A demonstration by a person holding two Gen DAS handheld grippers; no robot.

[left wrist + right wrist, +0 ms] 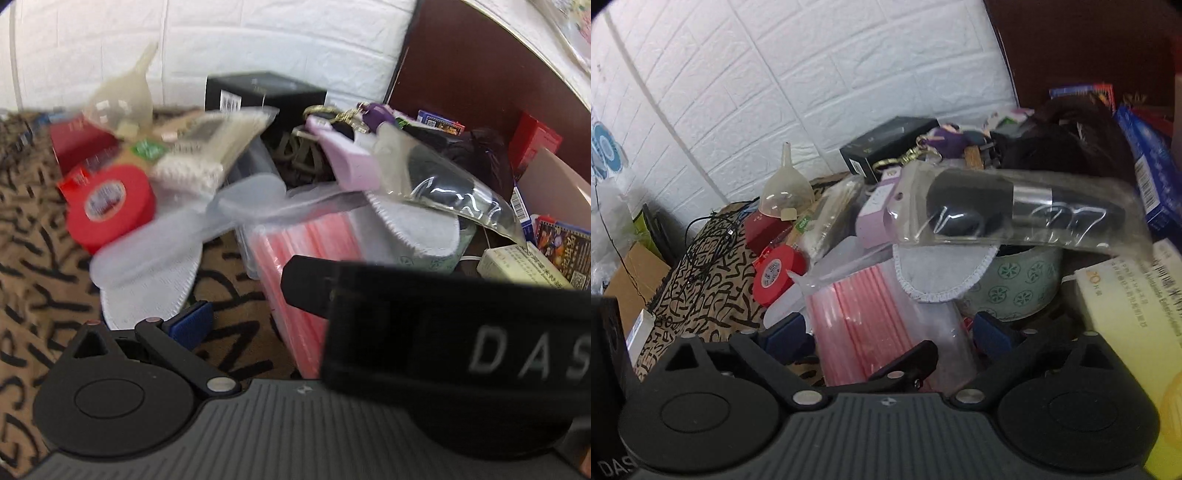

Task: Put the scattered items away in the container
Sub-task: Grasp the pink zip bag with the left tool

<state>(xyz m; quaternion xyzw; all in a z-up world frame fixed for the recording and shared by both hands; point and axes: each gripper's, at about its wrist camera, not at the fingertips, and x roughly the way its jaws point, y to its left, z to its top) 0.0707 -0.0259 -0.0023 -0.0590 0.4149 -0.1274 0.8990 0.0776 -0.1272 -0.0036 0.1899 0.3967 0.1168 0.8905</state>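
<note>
My right gripper (890,332) is open, its blue pads either side of a clear bag of pink straws (871,314) without pressing on it. Beyond lie a black brush in a clear bag (1023,210), a lilac box (879,214), a grey round pad (938,266) and a red tape roll (779,273). My left gripper (295,321) shows only its left finger (192,321), standing wide with nothing on it. The right gripper's black body (461,332) hides the other finger. The straws (306,273) and red tape (110,206) lie ahead. I cannot pick out a container.
A funnel (786,192), a black box (886,142), a green-patterned roll (1015,288) and a yellow box (1126,314) crowd the pile. A brown patterned cloth (37,258) covers the surface. A white brick-pattern wall (812,74) stands behind, dark wood (461,74) at right.
</note>
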